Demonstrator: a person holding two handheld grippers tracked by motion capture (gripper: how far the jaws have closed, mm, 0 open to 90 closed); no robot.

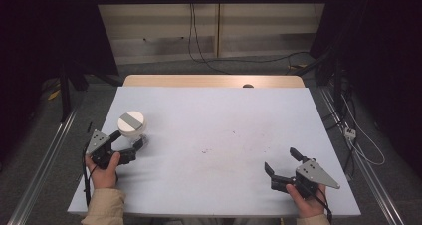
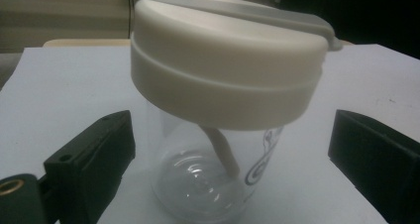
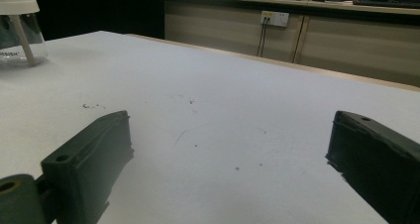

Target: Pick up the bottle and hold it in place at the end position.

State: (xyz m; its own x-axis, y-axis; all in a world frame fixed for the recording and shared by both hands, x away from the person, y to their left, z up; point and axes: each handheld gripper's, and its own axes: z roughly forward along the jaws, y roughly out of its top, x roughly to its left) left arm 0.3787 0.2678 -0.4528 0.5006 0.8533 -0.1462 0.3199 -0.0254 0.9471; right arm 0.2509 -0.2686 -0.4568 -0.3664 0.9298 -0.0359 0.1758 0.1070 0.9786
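left gripper [image 1: 130, 139] sits at the near-left of the table, held by the left hand [image 1: 103, 171] with a tan sleeve [image 1: 103, 209] coming in from the bottom edge; jaws spread wide, pointing up and to the right; right gripper [image 1: 281, 161] is over at the near-right, gripped by the right hand [image 1: 308, 202]; its jaws are wide apart too, aimed up-left, nothing between them

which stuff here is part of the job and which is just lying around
Part of the job:
- clear jar with cream lid
- left tongs, open around the jar
- right tongs, open, waiting

Just lying around:
- cables on the floor behind the table
- white plug
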